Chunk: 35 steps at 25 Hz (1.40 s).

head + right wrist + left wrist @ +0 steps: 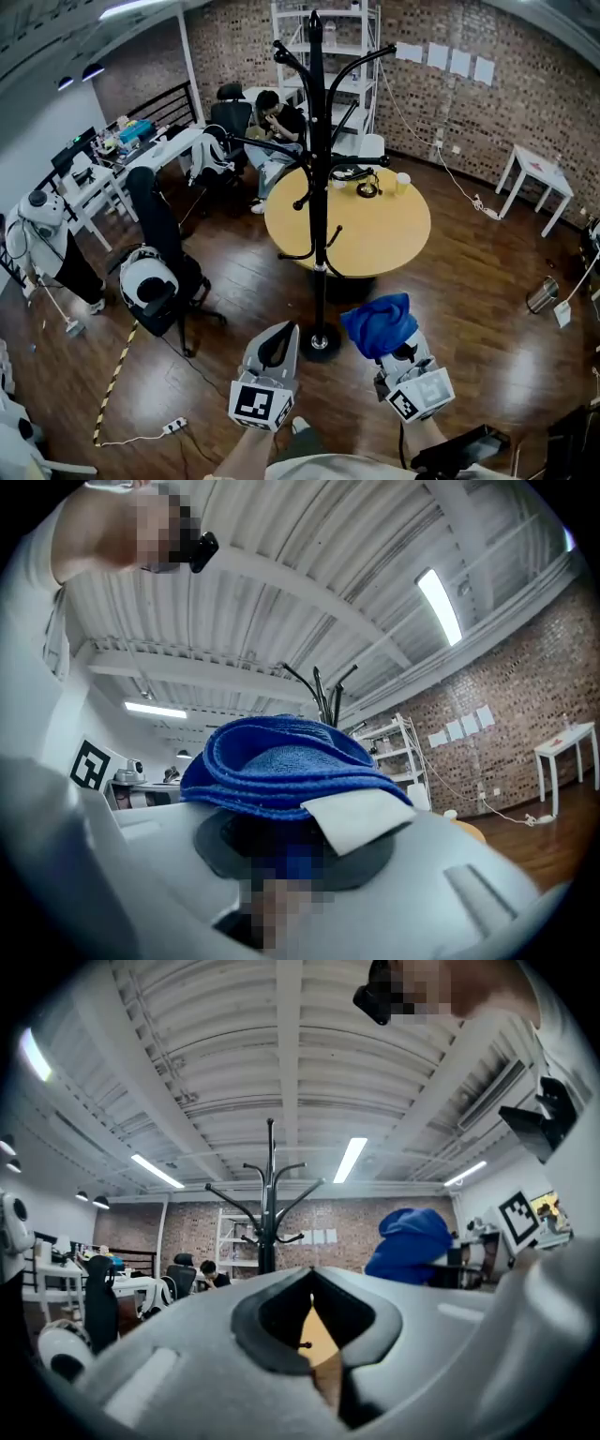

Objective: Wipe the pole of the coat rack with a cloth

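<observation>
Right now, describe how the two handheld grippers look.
The left gripper and the right gripper are matching pale grey moulded shells, each with a dark recess behind the jaws and a white cube bearing black square markers at the rear. No sleeves show.

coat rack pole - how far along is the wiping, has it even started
Done: the cloth is picked up and clamped in the right gripper. In hand: both grippers are held in front of the rack, with the cloth short of the pole and not touching it. The left gripper is shut and empty. Left: the wiping itself, which does not look started.
</observation>
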Each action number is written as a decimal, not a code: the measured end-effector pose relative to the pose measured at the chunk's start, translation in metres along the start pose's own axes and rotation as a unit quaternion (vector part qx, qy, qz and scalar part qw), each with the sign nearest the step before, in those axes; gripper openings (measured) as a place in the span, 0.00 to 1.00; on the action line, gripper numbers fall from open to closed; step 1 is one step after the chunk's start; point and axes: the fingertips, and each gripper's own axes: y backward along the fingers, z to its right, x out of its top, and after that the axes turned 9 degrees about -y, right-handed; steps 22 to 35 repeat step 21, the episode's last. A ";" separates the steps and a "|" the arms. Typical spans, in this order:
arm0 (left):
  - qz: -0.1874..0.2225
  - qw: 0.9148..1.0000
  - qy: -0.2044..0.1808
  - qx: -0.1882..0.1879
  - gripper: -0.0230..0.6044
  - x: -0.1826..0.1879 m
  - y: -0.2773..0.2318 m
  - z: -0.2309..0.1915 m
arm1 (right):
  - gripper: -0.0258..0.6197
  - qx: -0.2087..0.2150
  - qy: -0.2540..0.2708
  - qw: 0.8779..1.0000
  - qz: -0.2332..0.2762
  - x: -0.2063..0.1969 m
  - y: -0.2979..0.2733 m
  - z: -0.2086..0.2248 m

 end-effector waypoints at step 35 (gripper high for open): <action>-0.002 1.000 -0.001 0.010 0.16 0.041 0.125 0.154 | 0.20 0.032 0.035 0.999 0.002 0.036 0.194 -0.052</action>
